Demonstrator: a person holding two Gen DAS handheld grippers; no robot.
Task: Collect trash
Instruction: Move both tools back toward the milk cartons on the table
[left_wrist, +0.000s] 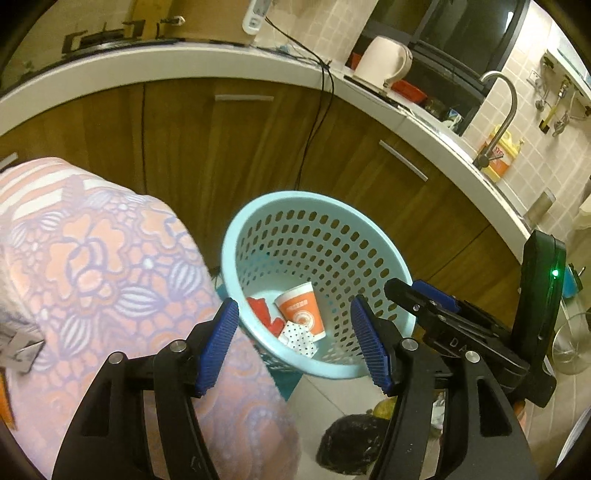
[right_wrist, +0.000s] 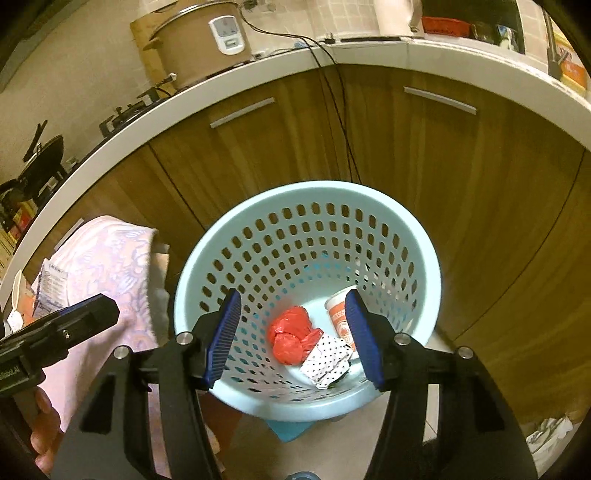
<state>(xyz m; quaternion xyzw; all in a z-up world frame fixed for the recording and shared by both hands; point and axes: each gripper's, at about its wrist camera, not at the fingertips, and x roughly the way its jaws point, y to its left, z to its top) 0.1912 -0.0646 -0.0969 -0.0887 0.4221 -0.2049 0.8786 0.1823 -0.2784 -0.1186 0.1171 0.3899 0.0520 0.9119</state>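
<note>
A light-blue perforated wastebasket (right_wrist: 306, 229) is seen on the floor before the wooden cabinets (right_wrist: 258, 147). Inside it an orange paper cup (left_wrist: 301, 308), a red plastic bag (right_wrist: 291, 334) and a dotted wrapper (right_wrist: 327, 363) are lying. Both the left hand-held gripper (left_wrist: 295, 343) and the right hand-held gripper (right_wrist: 293, 338) are held spread above it, gripping nothing.

Left hand-held gripper (left_wrist: 293, 345) jaws spread, right hand-held gripper (right_wrist: 291, 338) likewise, both empty

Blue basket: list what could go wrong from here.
1. The blue basket looks tilted toward the grippers, so a bump might tip it and spill the orange cup, red bag and dotted wrapper.
2. The right gripper and left gripper, both open, are close together; they could collide.
</note>
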